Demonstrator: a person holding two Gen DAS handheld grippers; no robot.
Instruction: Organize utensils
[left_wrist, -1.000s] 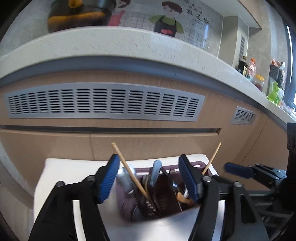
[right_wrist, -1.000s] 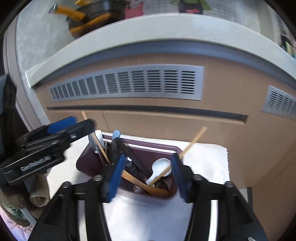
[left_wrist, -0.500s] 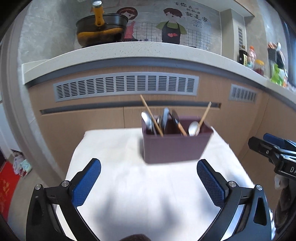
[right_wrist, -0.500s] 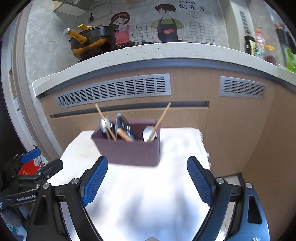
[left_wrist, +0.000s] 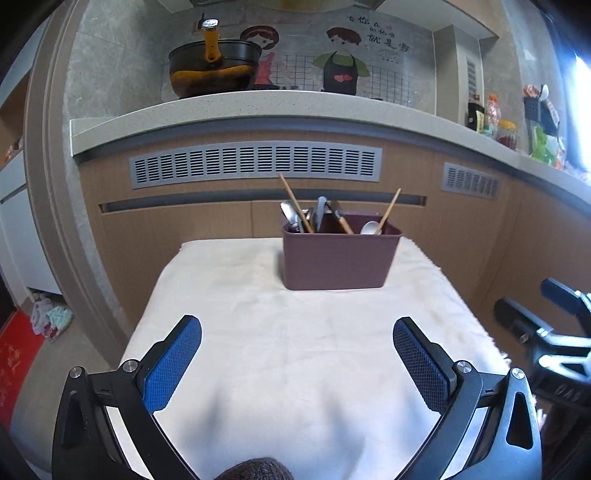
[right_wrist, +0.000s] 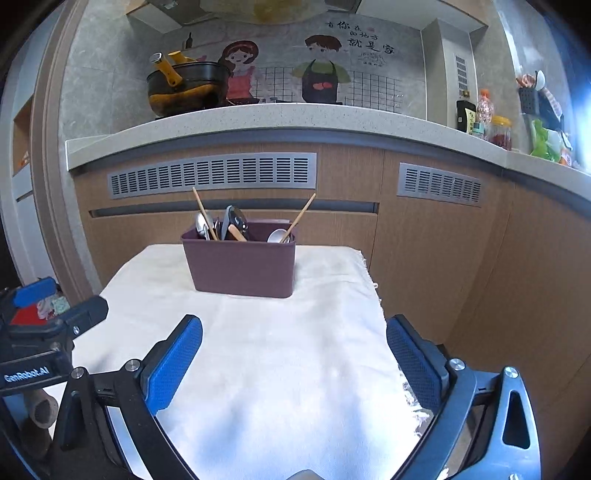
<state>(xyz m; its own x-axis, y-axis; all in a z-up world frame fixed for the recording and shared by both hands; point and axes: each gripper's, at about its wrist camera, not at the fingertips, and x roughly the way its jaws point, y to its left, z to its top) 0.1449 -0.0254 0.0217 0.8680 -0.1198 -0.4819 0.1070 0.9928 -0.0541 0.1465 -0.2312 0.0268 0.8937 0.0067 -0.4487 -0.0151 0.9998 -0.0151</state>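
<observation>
A dark purple utensil holder (left_wrist: 340, 258) stands at the far end of a small table under a white cloth (left_wrist: 295, 332); it also shows in the right wrist view (right_wrist: 242, 264). Chopsticks (left_wrist: 295, 203), metal spoons (left_wrist: 369, 228) and dark utensils stick up out of it. My left gripper (left_wrist: 297, 343) is open and empty, low over the near part of the cloth. My right gripper (right_wrist: 293, 341) is open and empty, also well back from the holder. The right gripper shows at the right edge of the left wrist view (left_wrist: 546, 332), and the left gripper at the left edge of the right wrist view (right_wrist: 48, 325).
Behind the table runs a wooden cabinet front with grey vents (left_wrist: 255, 164) under a stone counter (left_wrist: 258, 107). A black and orange pot (left_wrist: 214, 74) sits on it, with bottles and jars (left_wrist: 495, 122) at the right. The floor drops off on both sides of the table.
Both grippers have drawn back from close above the holder to the near end of the table, and their jaws have opened wide. The holder and its utensils stay put.
</observation>
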